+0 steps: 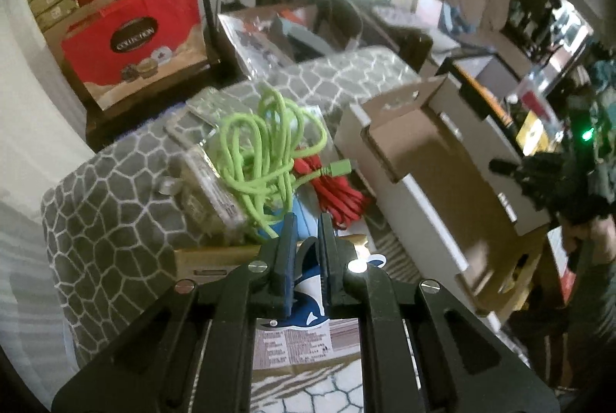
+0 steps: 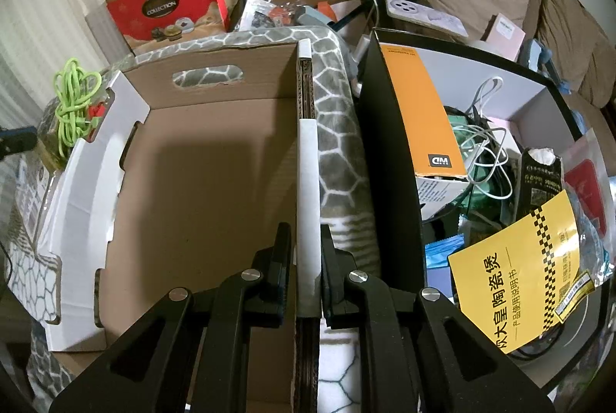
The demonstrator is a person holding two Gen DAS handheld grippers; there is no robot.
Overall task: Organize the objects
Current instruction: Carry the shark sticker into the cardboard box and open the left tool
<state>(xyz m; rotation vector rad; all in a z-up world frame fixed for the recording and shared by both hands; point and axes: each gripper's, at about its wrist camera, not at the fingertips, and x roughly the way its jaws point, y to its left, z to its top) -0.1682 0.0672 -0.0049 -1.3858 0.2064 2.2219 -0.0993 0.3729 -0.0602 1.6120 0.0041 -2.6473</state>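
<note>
While the blanket [image 2: 338,128] covers whatever lies beneath, the empty carton [image 2: 200,182] rests on it, its right wall clenched by the right gripper [image 2: 306,259]. Left of the carton, the green cable [image 1: 258,139] tangles over a half-hidden red one [image 1: 338,197]. The left gripper [image 1: 306,243] pinches a blue-and-white packet [image 1: 308,290] — mostly hidden.
</note>
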